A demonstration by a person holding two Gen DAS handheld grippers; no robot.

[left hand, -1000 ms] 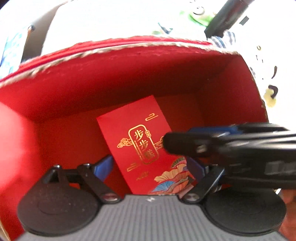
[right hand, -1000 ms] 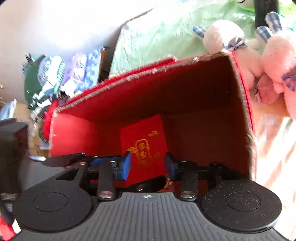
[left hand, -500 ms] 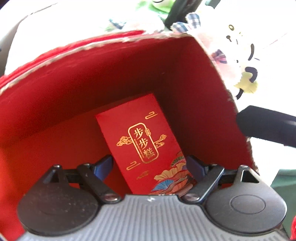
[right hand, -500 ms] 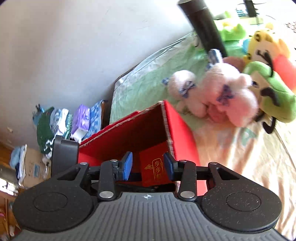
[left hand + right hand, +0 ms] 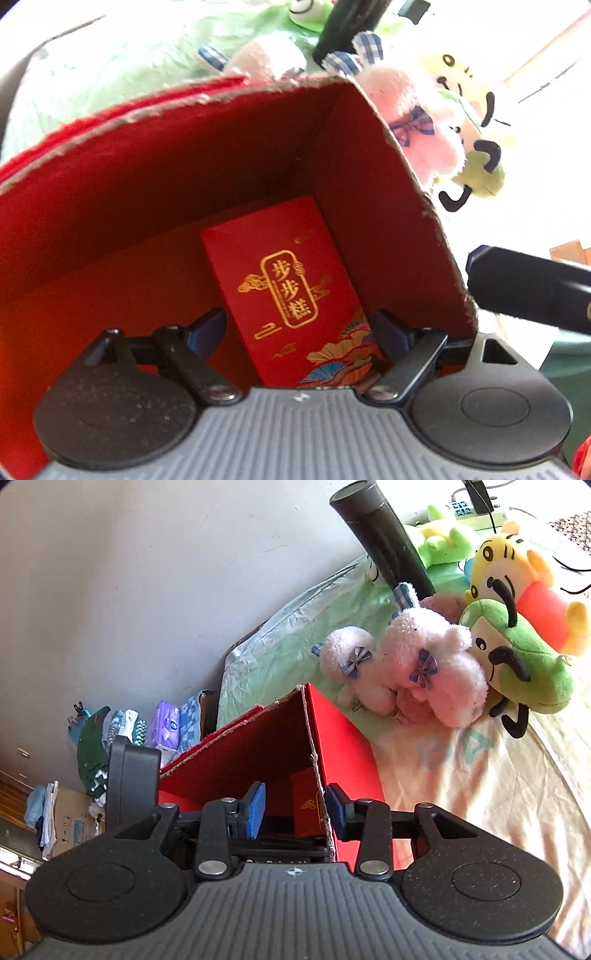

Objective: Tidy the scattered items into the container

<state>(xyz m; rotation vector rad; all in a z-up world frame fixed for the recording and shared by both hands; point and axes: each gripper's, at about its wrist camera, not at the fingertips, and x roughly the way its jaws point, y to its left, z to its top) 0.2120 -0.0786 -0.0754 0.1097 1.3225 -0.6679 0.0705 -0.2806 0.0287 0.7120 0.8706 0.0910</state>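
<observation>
1 red box (image 5: 192,155), 1 envelope (image 5: 284,280), 5 plushies (image 5: 428,672)

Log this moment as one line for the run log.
red envelope: inside red box | left gripper: open, over box | right gripper: open, empty, straddling box wall | plush toys: on bed

Envelope (image 5: 291,291) lying inside the box (image 5: 155,177), toward its right wall and far corner. Box resting on the bed (image 5: 480,794), near the bed's wall-side edge. Plush toys (image 5: 424,668) clustered on the bed behind the box. Left gripper (image 5: 299,328) over the box interior; right gripper (image 5: 293,808) straddling the box's right wall.
</observation>
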